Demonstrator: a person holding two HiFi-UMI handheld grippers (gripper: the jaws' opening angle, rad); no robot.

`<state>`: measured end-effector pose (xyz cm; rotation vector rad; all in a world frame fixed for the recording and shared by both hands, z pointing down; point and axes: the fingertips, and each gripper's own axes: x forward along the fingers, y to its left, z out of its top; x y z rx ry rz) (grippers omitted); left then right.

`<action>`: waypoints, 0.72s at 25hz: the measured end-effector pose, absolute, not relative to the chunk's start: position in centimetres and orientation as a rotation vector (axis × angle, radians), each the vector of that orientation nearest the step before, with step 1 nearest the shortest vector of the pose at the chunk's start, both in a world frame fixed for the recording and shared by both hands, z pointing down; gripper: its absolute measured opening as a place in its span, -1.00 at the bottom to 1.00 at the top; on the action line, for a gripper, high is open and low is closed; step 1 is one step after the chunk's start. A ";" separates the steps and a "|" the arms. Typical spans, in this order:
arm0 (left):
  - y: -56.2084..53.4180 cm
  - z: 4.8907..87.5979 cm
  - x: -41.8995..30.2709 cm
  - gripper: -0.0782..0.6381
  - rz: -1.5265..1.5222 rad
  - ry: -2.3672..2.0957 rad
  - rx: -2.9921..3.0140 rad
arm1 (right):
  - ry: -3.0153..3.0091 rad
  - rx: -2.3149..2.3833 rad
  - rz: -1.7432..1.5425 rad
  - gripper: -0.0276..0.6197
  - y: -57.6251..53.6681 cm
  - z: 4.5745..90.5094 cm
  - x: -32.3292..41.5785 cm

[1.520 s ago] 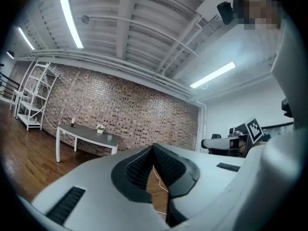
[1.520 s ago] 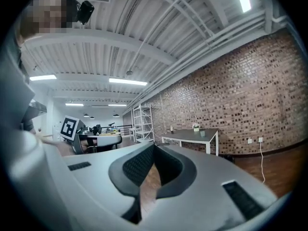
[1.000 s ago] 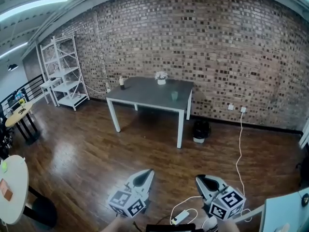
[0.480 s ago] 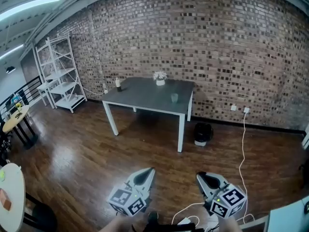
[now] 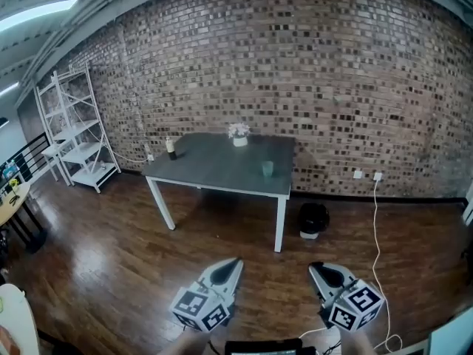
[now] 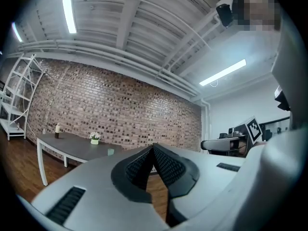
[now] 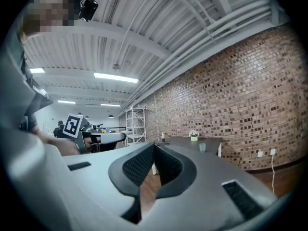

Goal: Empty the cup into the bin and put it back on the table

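Against the far brick wall (image 5: 310, 72) stands a grey rectangular table on white legs (image 5: 214, 170). The small pale-green translucent cup (image 5: 267, 168) is upright on its right-hand end, near the front edge and not yet touched.

- A black round bin (image 5: 312, 219) sits on the floor just beyond the table's right front leg. The cup is at the end nearest it, so the carry looks short.
- The left gripper (image 5: 236, 262) and right gripper (image 5: 316, 266) are low and side by side, well short of the table and aimed toward it. Both sets of jaws are clenched with nothing between them. This reads as the approach, and one gripper must spread its jaws before reaching the cup.
- A small white flower pot (image 5: 239, 136) and a small dark bottle (image 5: 171, 149) sit toward the back edge, well apart from the cup, so there is room around it.
- The dark wooden floor (image 5: 133, 250) between the grippers and the table shows no obstacle.
- A white cable (image 5: 375, 220) trails down at the right, near the bin side, and could snag.
- A white metal shelf unit (image 5: 74, 135) stands far to the left, out of the way.
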<state>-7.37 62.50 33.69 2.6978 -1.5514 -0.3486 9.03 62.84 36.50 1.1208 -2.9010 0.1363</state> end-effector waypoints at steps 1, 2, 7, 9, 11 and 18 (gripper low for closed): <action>61.3 33.4 -8.1 -0.78 -0.345 -1.539 2.710 | -2.898 1.132 0.136 -0.91 61.7 36.4 8.2; 60.3 33.3 -8.9 -0.78 -0.339 -1.525 2.721 | -2.895 1.144 0.132 -0.91 60.7 36.3 7.4; 55.5 33.4 -12.6 -0.78 -0.349 -1.535 2.712 | -2.892 1.176 0.146 -0.91 55.7 36.1 4.1; 54.0 33.4 -13.4 -0.78 -0.363 -1.546 2.702 | -2.883 1.171 0.151 -0.91 54.1 36.1 3.5; 52.3 33.4 -14.0 -0.78 -0.366 -1.536 2.683 | -2.875 1.183 0.153 -0.91 52.3 36.1 3.1; 44.6 33.7 -13.9 -0.78 -0.335 -1.490 2.689 | -2.868 1.193 0.186 -0.91 44.5 36.5 2.7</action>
